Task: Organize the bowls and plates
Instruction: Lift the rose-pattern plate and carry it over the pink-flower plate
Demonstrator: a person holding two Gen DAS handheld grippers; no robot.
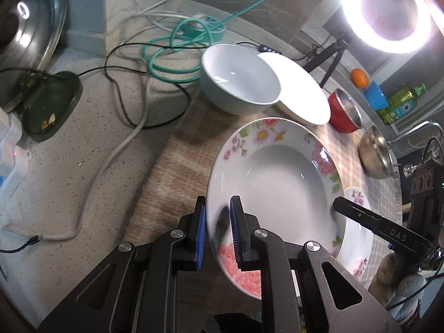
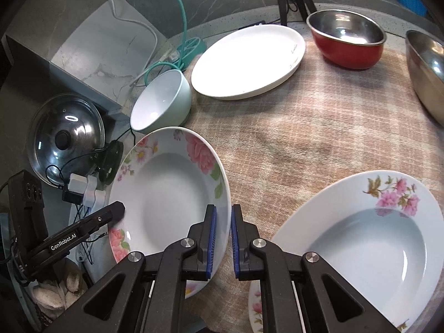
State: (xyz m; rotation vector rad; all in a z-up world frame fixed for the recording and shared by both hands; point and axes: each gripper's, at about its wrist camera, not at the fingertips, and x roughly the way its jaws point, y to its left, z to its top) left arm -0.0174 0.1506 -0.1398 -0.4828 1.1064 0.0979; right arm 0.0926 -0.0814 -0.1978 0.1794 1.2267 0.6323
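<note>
Together, left gripper (image 2: 122,211) marked "GenRobot.AI", right gripper (image 1: 337,204) marked "DAS", both clamping floral plate (image 2: 172,194).

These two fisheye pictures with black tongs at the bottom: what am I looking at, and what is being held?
A person carries a hand-held gripper in each hand, each with a camera looking along its fingers. One picture comes from the left hand-held gripper, the other from the right hand-held gripper. Both are clamped on opposite rims of one floral deep plate, tilted above a checked cloth. On the cloth lie another floral plate, a plain white plate, a pale green bowl, a red bowl and a steel bowl. Beside the cloth are cables and a glass lid.
</note>
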